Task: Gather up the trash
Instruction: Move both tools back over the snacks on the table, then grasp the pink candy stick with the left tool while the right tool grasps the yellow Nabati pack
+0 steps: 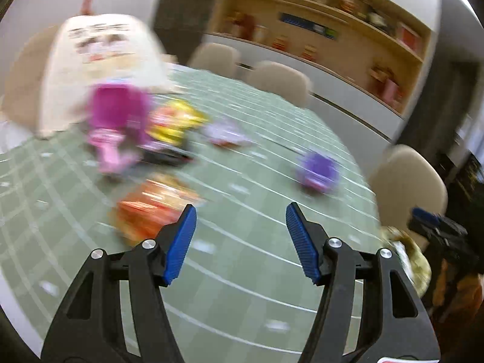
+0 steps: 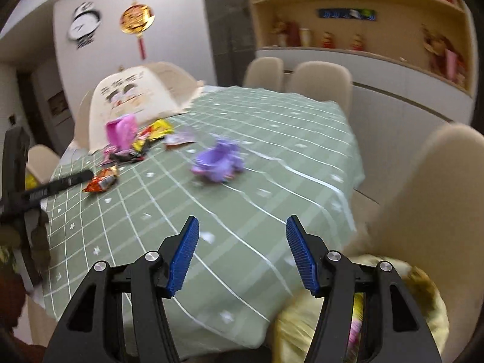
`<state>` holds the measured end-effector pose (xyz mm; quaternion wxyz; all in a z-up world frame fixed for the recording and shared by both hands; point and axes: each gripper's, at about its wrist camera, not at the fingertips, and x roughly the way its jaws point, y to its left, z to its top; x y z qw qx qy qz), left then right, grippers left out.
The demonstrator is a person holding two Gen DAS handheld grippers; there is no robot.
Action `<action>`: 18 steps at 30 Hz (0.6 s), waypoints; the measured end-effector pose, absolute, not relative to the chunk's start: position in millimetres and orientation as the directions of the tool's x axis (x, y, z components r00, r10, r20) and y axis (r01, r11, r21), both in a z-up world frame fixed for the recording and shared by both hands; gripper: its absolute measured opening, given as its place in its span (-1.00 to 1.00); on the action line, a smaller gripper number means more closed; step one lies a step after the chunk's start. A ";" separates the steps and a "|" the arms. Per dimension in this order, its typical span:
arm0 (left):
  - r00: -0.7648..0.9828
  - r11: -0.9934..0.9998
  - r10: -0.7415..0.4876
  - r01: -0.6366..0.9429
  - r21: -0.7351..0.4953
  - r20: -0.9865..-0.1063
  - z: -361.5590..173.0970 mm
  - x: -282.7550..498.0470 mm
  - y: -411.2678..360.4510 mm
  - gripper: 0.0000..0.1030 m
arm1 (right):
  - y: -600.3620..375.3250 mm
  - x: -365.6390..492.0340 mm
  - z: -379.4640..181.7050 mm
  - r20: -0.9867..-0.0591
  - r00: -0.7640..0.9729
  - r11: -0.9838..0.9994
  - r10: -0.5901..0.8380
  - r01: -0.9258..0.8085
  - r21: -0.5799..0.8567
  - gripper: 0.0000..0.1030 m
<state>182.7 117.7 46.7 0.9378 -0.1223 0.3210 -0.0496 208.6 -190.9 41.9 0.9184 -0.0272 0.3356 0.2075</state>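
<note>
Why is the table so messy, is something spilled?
Snack wrappers are scattered on the green tablecloth: an orange wrapper, a crumpled purple wrapper lying alone, and a pile by the pink packet. No liquid spill shows.

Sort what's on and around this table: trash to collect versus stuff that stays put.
For the job: orange wrapper, purple wrapper, pink wrapper, yellow wrapper, trash bag.

Just there: paper bag with a printed face, chairs, wall clock, shelf ornaments.
</note>
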 end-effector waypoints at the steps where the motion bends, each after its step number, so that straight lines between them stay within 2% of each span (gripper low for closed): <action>1: 0.795 0.965 -0.142 -0.022 -0.263 -0.590 47.5 186.8 134.6 0.14 | -172.9 216.0 41.2 -0.628 0.688 0.907 0.364 -0.416 0.070 0.10; 4: 0.807 0.955 -0.070 -0.116 -0.274 -0.586 48.4 207.0 182.5 0.14 | -138.8 233.1 39.6 -0.629 0.692 0.901 0.355 -0.433 0.032 0.10; 7: 0.792 0.947 -0.054 -0.152 -0.282 -0.608 44.5 237.2 217.3 0.14 | -108.2 254.7 38.1 -0.636 0.684 0.893 0.358 -0.449 0.019 0.10; 14: 0.672 0.952 0.056 -0.259 -0.164 -0.738 6.7 310.4 253.9 0.14 | -42.3 305.3 29.8 -0.669 0.663 0.883 0.337 -0.469 -0.020 0.10; 18: 0.653 0.949 0.024 -0.253 -0.188 -0.757 -2.6 326.7 267.6 0.14 | -14.7 329.3 29.6 -0.686 0.638 0.876 0.349 -0.483 -0.003 0.10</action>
